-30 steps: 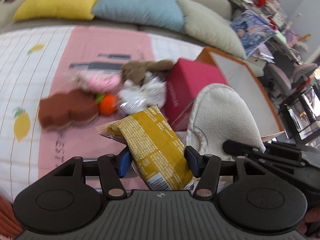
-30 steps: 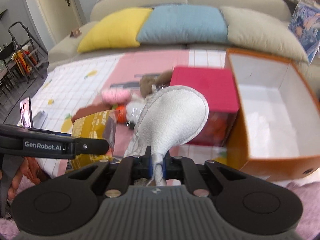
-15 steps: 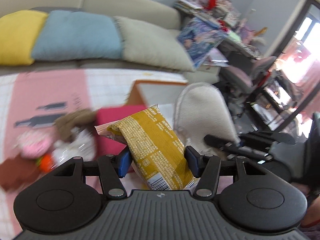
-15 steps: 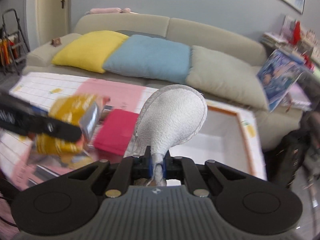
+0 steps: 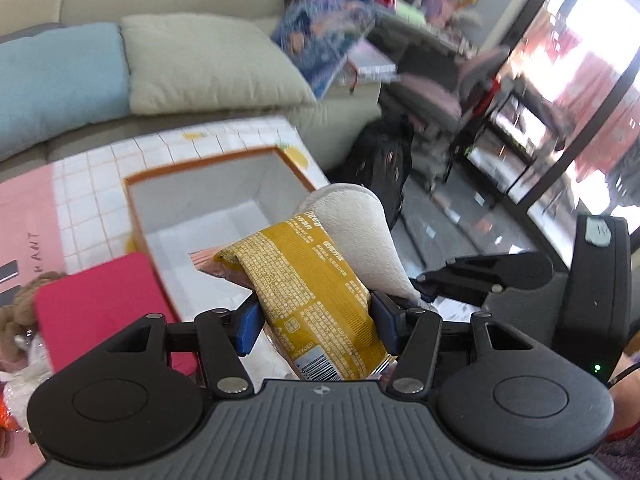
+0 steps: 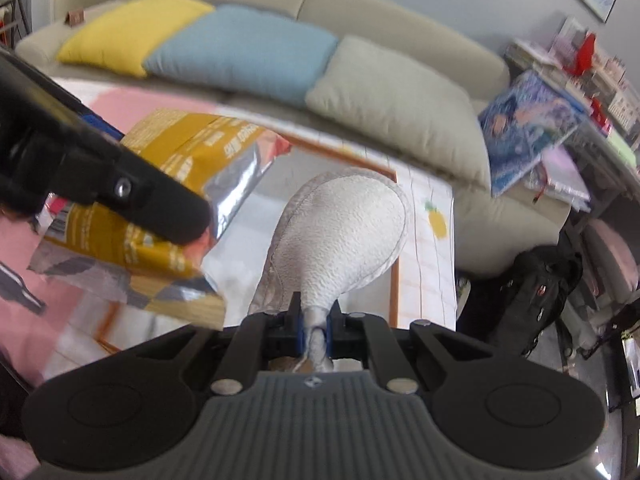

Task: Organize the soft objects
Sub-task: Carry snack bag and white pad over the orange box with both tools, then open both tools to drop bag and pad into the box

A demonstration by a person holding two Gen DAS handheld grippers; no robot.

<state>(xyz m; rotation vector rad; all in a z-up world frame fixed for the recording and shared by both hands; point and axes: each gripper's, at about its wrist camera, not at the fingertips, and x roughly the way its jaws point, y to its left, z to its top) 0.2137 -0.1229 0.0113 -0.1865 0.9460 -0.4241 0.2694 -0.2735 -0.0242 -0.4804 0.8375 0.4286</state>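
My left gripper (image 5: 314,316) is shut on a yellow snack bag (image 5: 308,280), held above the open orange box (image 5: 208,196) with white inside. My right gripper (image 6: 316,330) is shut on the heel of a white slipper (image 6: 344,236), sole up, also over the box (image 6: 394,280). The slipper (image 5: 360,232) shows just right of the bag in the left wrist view, with the right gripper's body (image 5: 488,276) beside it. The snack bag (image 6: 160,200) and the left gripper's finger (image 6: 132,196) fill the left of the right wrist view.
A pink box (image 5: 100,312) lies left of the orange box, with a brown plush (image 5: 24,300) beyond it. A sofa holds blue (image 6: 244,48), beige (image 6: 392,100) and yellow (image 6: 132,28) cushions. A black backpack (image 6: 536,292) and cluttered shelves stand to the right.
Both grippers have swung right, from over the toy pile and pink box to over the open orange box, still holding the snack bag and the slipper.
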